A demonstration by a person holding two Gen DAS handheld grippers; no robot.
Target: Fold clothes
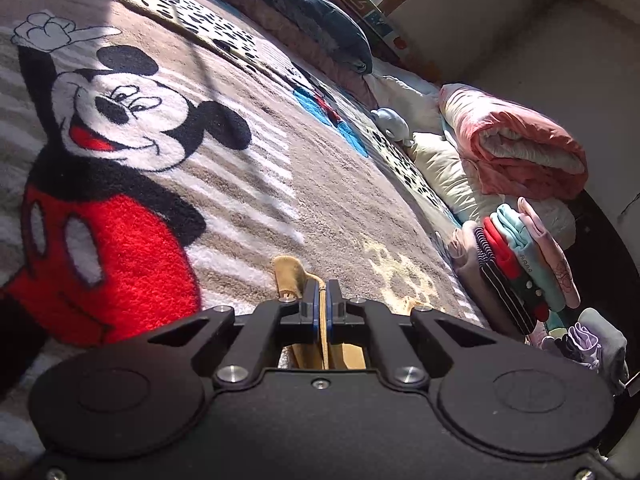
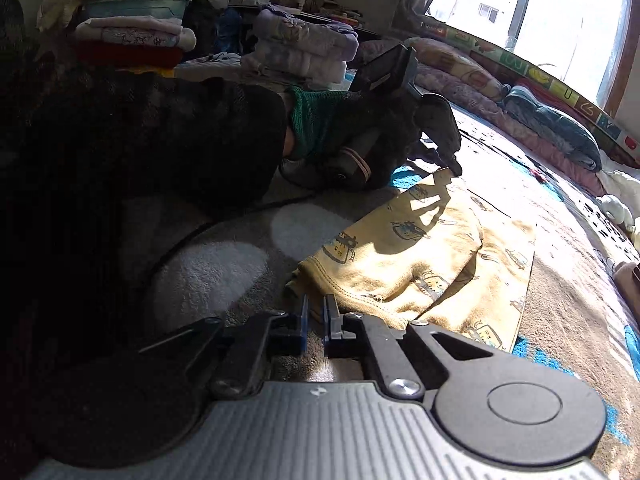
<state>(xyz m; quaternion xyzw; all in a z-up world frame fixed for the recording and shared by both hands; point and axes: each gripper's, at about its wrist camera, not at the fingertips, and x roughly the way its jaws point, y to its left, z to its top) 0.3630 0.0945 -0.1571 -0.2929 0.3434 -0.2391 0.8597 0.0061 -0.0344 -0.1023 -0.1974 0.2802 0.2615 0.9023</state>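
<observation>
A yellow printed garment (image 2: 420,264) lies spread on the plush cartoon-mouse carpet (image 1: 120,160). My left gripper (image 1: 322,294) is shut on a fold of the yellow garment (image 1: 288,276), which also shows between its fingers lower down. In the right wrist view the left gripper (image 2: 452,166), held by a gloved hand with a green cuff (image 2: 316,128), pinches the garment's far corner. My right gripper (image 2: 316,312) sits at the near corner, its fingers close together with the hem between their tips.
A leaning stack of folded clothes (image 1: 516,264) stands at the carpet's right edge, with a rolled pink quilt (image 1: 520,148) and pillows behind it. More folded piles (image 2: 304,48) and a basin (image 2: 136,6) sit at the back. Bedding (image 2: 552,128) lines the window wall.
</observation>
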